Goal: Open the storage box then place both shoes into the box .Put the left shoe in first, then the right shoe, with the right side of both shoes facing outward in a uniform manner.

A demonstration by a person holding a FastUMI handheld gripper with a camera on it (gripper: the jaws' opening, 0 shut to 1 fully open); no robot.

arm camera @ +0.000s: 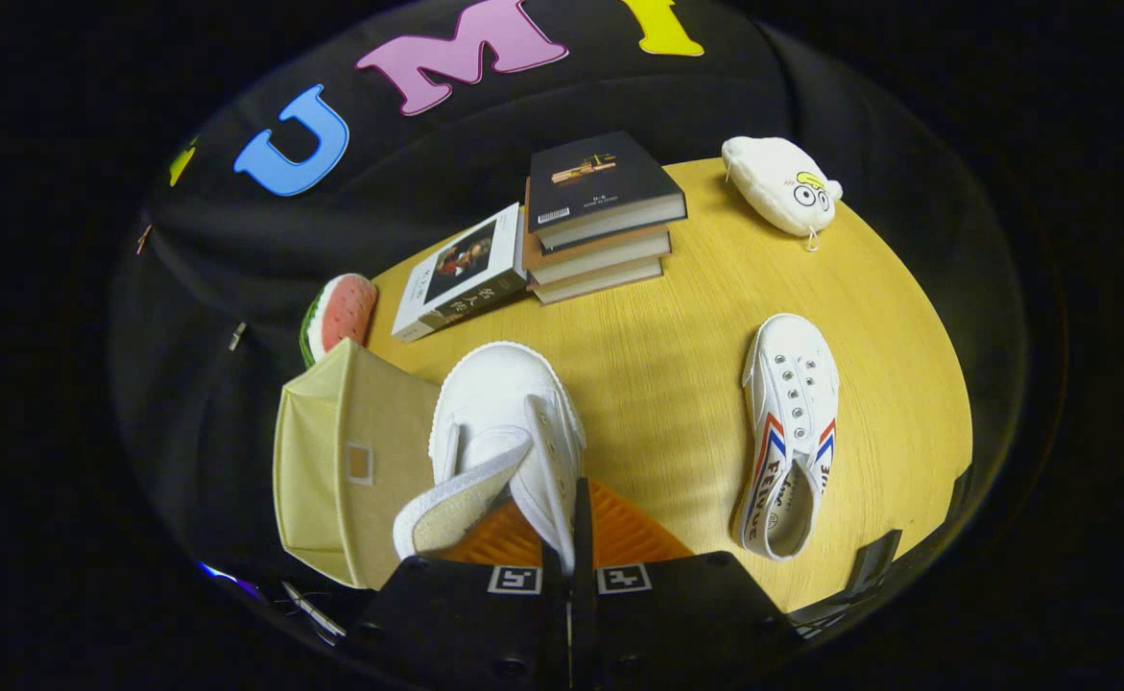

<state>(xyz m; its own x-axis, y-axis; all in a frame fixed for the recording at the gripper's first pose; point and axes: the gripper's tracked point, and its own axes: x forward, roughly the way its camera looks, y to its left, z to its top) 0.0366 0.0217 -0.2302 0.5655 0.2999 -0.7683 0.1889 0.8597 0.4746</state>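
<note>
One shoe hangs at lower centre, our gripper pinching its side wall, so we should swing it left over the beige storage box, while the other shoe waits lower right.

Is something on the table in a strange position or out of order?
Nothing is spilled or broken. One book leans against the book stack instead of lying flat. The gripper jaws are shut on one shoe, lifted beside the box; the other shoe lies flat.
</note>
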